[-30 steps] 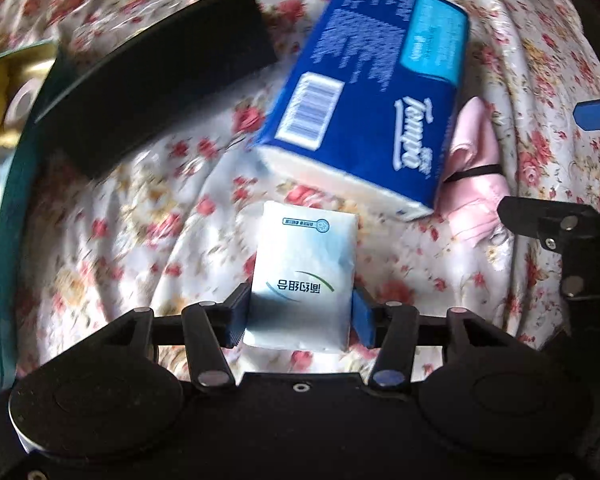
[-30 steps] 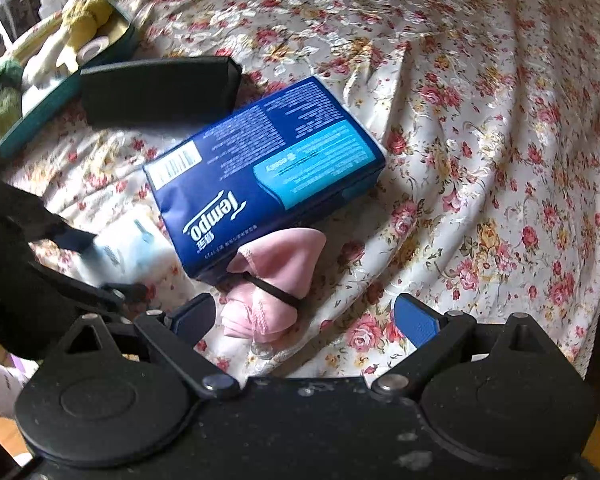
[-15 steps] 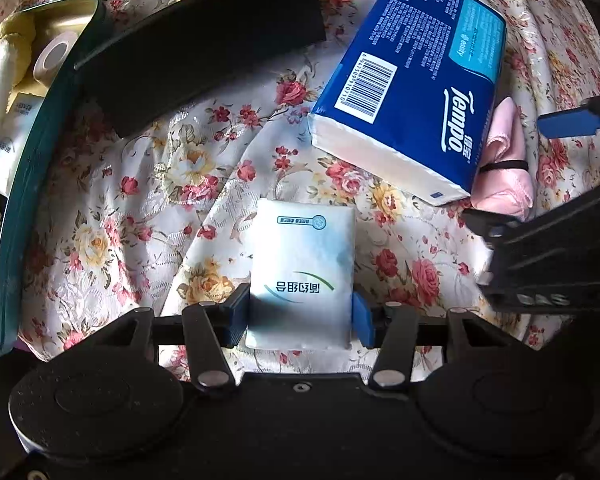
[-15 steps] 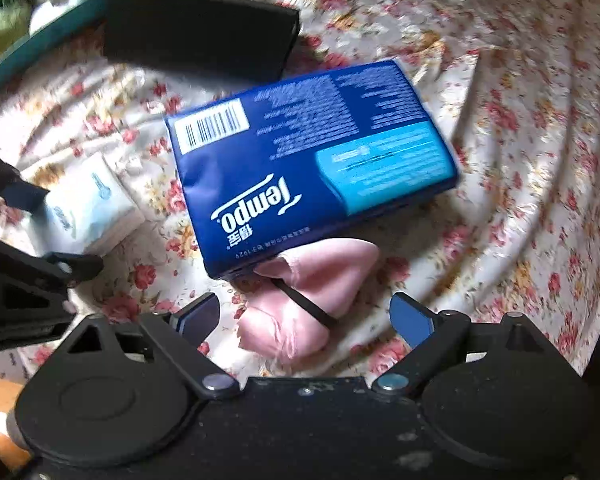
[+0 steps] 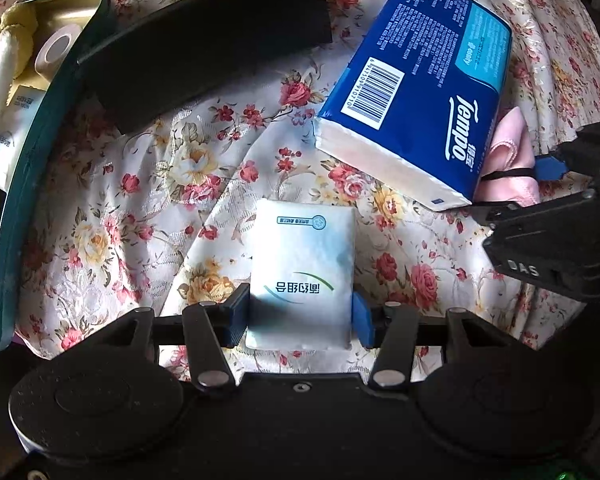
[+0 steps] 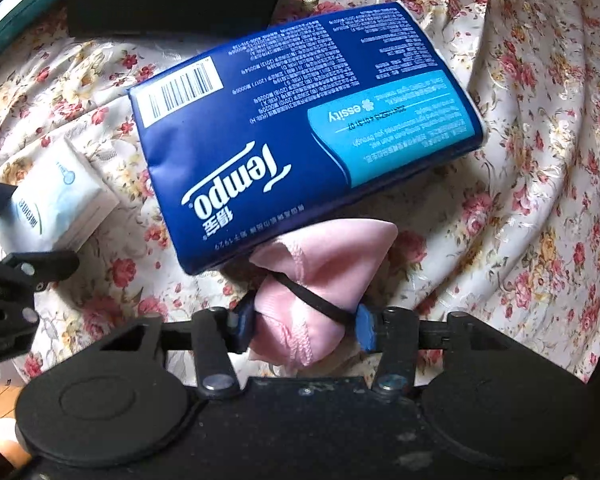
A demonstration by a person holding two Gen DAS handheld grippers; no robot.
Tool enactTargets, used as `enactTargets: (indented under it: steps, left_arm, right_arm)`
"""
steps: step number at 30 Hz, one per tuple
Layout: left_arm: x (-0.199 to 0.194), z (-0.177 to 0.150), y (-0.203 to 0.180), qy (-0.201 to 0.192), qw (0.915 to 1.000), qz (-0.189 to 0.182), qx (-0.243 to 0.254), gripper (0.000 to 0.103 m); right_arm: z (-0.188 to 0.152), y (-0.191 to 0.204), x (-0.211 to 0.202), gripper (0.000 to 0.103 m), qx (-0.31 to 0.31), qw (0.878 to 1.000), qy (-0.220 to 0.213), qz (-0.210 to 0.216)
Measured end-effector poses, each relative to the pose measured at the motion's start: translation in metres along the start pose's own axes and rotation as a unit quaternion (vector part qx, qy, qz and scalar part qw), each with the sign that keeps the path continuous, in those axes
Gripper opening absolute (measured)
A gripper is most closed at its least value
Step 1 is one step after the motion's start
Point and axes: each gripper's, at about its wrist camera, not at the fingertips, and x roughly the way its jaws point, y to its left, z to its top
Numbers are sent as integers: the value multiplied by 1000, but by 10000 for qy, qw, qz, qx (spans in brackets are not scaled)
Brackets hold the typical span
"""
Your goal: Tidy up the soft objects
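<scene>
Since the right gripper point(image 6: 301, 330) has just been closing on the pink pouch point(image 6: 319, 276) (apparently tucked under the blue tissue pack point(image 6: 300, 128)), that pack could be dragged; the white packet point(image 5: 301, 280) is pinched by the left gripper point(image 5: 298, 318).

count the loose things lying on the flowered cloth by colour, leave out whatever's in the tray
blue: 1, the tempo tissue pack
white: 1, the small tissue packet
pink: 1, the tied cloth bundle
black: 1, the long black case
total: 4
</scene>
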Motion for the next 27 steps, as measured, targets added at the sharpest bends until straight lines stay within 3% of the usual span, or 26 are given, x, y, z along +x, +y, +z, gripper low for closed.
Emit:
enactTargets:
  steps: [8,15,27]
  left_arm:
    - [-14,-12,12,-46,9997,-172,-179,50]
    - [-32,-22,31,-190,9988,-233,-392,50]
    - [-55,-32,73,-476,9945,-51,-931,50]
  right_arm:
    - [-31,9,-42,44,-86,9997,-115,199]
    - [-52,40,-65,45,51,9970,-218,743]
    - [-41,103,-84,45,-119,9868,-523,1529]
